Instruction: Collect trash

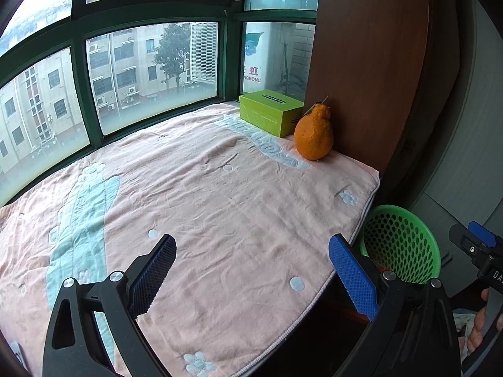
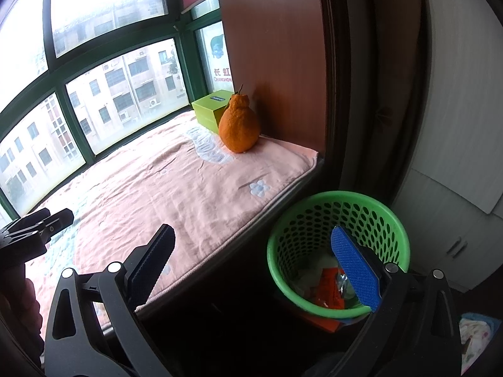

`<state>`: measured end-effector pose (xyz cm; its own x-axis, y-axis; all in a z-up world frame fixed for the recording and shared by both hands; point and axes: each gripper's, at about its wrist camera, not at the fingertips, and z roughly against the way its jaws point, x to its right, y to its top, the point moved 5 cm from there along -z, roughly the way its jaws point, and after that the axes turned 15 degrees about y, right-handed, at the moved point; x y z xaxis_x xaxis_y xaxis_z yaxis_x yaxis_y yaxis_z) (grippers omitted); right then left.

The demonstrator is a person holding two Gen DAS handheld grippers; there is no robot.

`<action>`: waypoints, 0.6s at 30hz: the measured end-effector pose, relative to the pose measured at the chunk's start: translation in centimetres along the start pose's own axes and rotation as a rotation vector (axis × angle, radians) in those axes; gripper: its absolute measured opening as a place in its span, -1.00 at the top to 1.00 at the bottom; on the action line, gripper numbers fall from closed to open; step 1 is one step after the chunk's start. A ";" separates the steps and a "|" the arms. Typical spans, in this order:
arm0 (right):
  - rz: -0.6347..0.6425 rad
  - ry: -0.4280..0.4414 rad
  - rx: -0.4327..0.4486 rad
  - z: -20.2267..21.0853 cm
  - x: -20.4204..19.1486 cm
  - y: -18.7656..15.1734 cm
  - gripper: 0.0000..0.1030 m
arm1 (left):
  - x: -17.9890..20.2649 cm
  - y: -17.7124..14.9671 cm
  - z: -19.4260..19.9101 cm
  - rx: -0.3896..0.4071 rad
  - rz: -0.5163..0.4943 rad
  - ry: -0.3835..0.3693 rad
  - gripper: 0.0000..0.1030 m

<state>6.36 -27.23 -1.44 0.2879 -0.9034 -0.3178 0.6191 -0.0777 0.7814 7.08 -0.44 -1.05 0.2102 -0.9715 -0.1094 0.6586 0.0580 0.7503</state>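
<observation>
**A:** Where does the trash lie from each hand-held gripper?

**B:** What trash I can see is already in the green basket (image 2: 338, 253): orange wrappers (image 2: 327, 286) and pale scraps at its bottom. The basket stands on the floor, just off the near right corner of the window seat. The right hand-held gripper (image 2: 254, 267) hangs above and beside it, its right finger (image 2: 355, 270) over the basket's mouth and its left finger over the pink blanket (image 2: 176, 185). Its jaws are spread wide, with nothing between them.

**A:** And the left one?

**B:** The left hand-held gripper (image 1: 251, 276) is over the blanket, jaws likewise spread and empty. From it, the basket sits low and to the right, past the seat's edge. So the right hand is clearly nearer the basket.

**A:** Anything left to pick up?

**B:** On the blanket I see only a green box (image 1: 270, 111) and an orange citrus fruit (image 1: 313, 133), touching or nearly touching, far ahead in the corner against the wooden panel (image 1: 371, 62). The fruit stands upright, stem up. Neither looks like trash, in my judgement. The collecting seems about done; any stray piece must lie outside both views.
</observation>
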 end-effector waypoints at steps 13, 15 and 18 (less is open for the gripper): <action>0.006 0.014 0.015 0.0 -0.4 0.2 -0.91 | 0.0 0.1 0.4 0.019 -0.003 0.018 -0.83; 0.008 0.014 0.016 0.0 -0.5 0.2 -0.91 | 0.0 0.1 0.5 0.025 -0.002 0.023 -0.83; 0.008 0.019 0.015 -0.1 -0.6 0.2 -0.91 | 0.0 0.2 0.5 0.029 -0.002 0.028 -0.83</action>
<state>6.37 -26.70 -1.17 0.3062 -0.8960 -0.3216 0.6057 -0.0773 0.7920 6.82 -0.57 -0.56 0.2294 -0.9648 -0.1288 0.6381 0.0491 0.7684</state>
